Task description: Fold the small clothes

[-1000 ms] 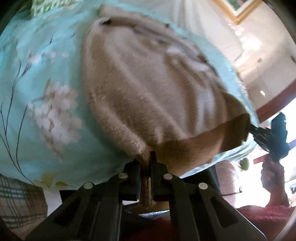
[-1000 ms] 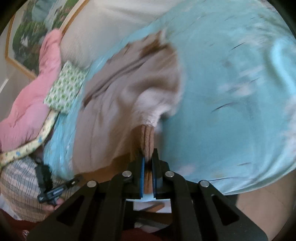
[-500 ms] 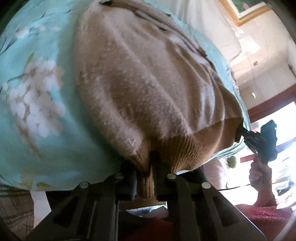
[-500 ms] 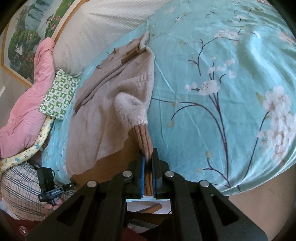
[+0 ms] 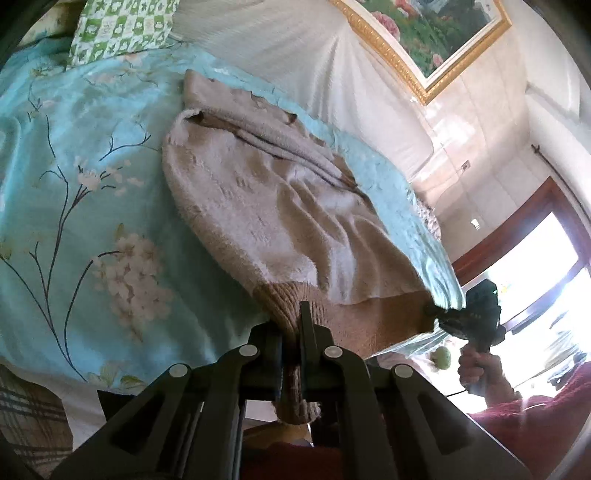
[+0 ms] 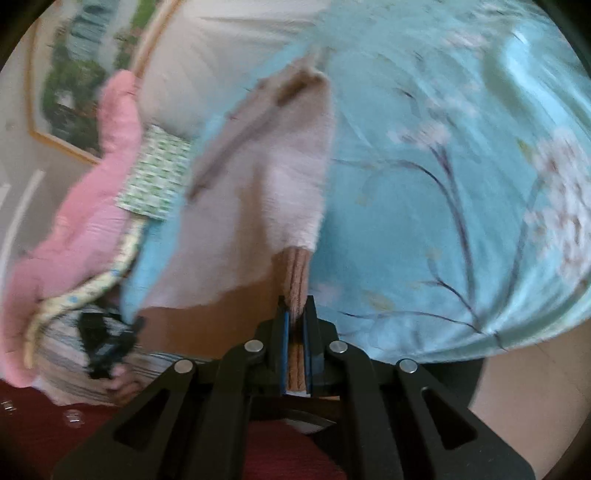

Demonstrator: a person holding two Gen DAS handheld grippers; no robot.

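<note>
A beige fuzzy sweater (image 5: 280,206) with a brown ribbed hem lies spread on the blue floral bedspread (image 5: 74,206). My left gripper (image 5: 293,325) is shut on one corner of the brown hem at the bed's near edge. My right gripper (image 6: 297,314) is shut on the other hem corner; it also shows in the left wrist view (image 5: 469,317) at the far right. The sweater (image 6: 258,192) stretches between them, its neck end toward the headboard. The right wrist view is motion-blurred.
A green checked pillow (image 5: 122,26) and a white headboard (image 5: 314,66) lie beyond the sweater. A pink quilt (image 6: 96,192) and plaid cloth (image 6: 70,354) sit at the bed's left side. A framed painting (image 5: 424,33) hangs above.
Both grippers have pulled back toward the bed's near edge with the hem, and the sweater now lies stretched flatter. The right wrist view has swung and blurred.
</note>
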